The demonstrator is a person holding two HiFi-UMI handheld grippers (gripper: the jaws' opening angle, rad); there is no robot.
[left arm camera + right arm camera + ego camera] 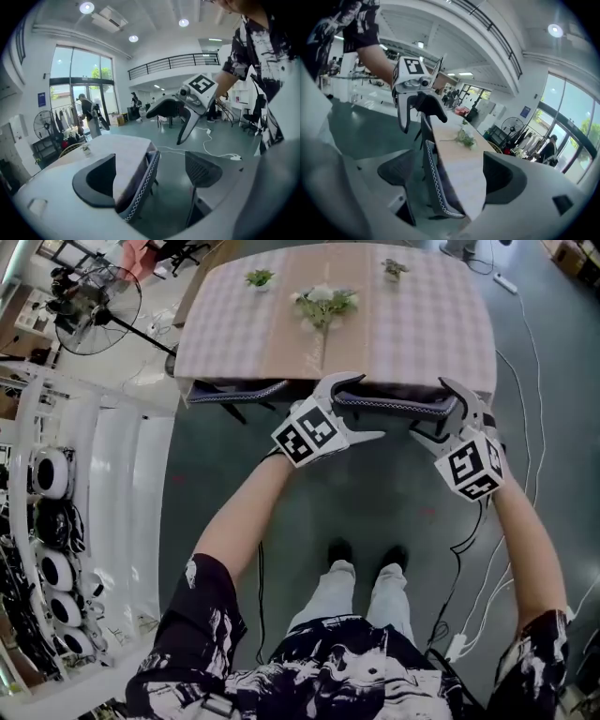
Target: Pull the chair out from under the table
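The table (422,324) hides the seat of the chair (398,405); only its stitched backrest shows along the near edge. It is probably stiff and fairly heavy, best taken by the top rail. The left gripper (359,409) and right gripper (441,413) straddle that rail, jaws apart; only the gripper views show daylight beside it

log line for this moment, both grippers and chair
phase: pre-grasp | left gripper: open, straddling chair back | right gripper: open, same | chair: tucked under table
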